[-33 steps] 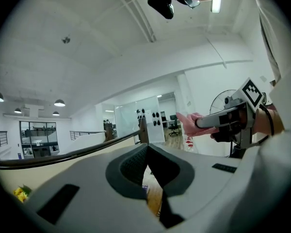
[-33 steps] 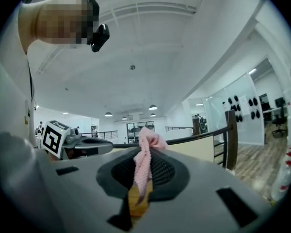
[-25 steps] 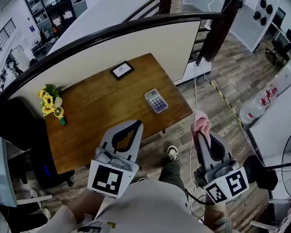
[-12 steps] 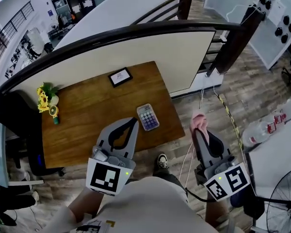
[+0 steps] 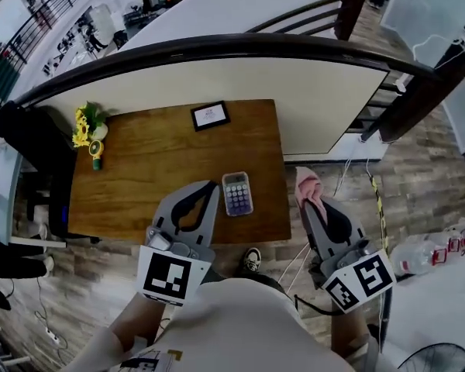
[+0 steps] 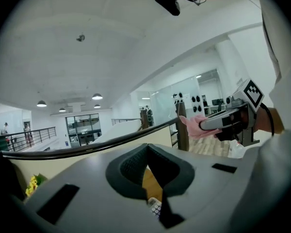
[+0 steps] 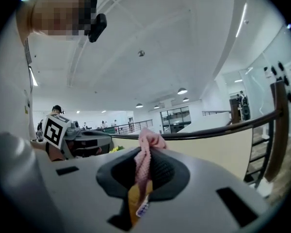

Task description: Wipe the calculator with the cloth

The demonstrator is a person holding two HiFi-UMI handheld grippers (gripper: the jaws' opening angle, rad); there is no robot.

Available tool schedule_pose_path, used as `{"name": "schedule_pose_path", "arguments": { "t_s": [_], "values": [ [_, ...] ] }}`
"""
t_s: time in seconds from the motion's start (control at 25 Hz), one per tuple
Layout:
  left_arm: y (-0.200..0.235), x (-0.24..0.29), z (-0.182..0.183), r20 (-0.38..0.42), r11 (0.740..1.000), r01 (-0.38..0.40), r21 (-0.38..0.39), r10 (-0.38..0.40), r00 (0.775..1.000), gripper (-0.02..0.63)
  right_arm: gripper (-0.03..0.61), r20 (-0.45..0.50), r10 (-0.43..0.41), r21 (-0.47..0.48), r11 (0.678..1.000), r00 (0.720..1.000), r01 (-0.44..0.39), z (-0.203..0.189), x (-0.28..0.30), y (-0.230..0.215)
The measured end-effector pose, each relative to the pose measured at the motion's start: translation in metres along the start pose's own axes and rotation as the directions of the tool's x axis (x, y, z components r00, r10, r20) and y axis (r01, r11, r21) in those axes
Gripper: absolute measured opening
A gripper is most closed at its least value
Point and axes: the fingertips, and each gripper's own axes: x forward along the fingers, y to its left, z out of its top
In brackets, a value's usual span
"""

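Rectangular calculator [image 5: 237, 193] now nearer crumpled cloth [image 5: 308, 186]

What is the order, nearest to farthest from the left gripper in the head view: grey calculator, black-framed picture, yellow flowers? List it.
1. The grey calculator, just right of the left gripper, near the wooden table front edge.
2. The black-framed picture, beyond it at the table's far edge.
3. The yellow flowers, at the far-left corner.

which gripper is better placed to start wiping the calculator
Right. The right gripper is shut on the pink cloth, near the calculator; the left gripper is shut on nothing.
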Motion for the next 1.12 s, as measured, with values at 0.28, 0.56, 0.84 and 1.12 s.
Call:
{"name": "schedule_pose_path", "arguments": {
  "t_s": [0.28,0.56,0.84,1.12],
  "values": [
    [0.017,0.007,-0.014,-0.044,0.995,-0.098,-0.009,0.098,0.994,0.003,0.040,-0.028,0.126,-0.018,0.992,0.992,-0.126,-0.006,0.039,-0.006],
    [0.035,0.000,-0.023,-0.058,0.992,-0.126,-0.018,0.124,0.991,0.003,0.040,-0.053,0.135,-0.022,0.990,0.989,-0.136,-0.010,0.058,-0.002],
    [0.051,-0.004,-0.032,-0.063,0.996,-0.090,-0.022,0.088,0.994,0.003,0.040,-0.087,0.098,-0.018,0.995,0.991,-0.100,-0.020,0.073,0.009],
    [0.055,0.001,-0.047,-0.088,0.998,-0.061,-0.025,0.059,0.994,0.003,0.040,-0.120,0.084,0.015,0.996,0.989,-0.083,-0.036,0.082,0.013]
  ]
}}
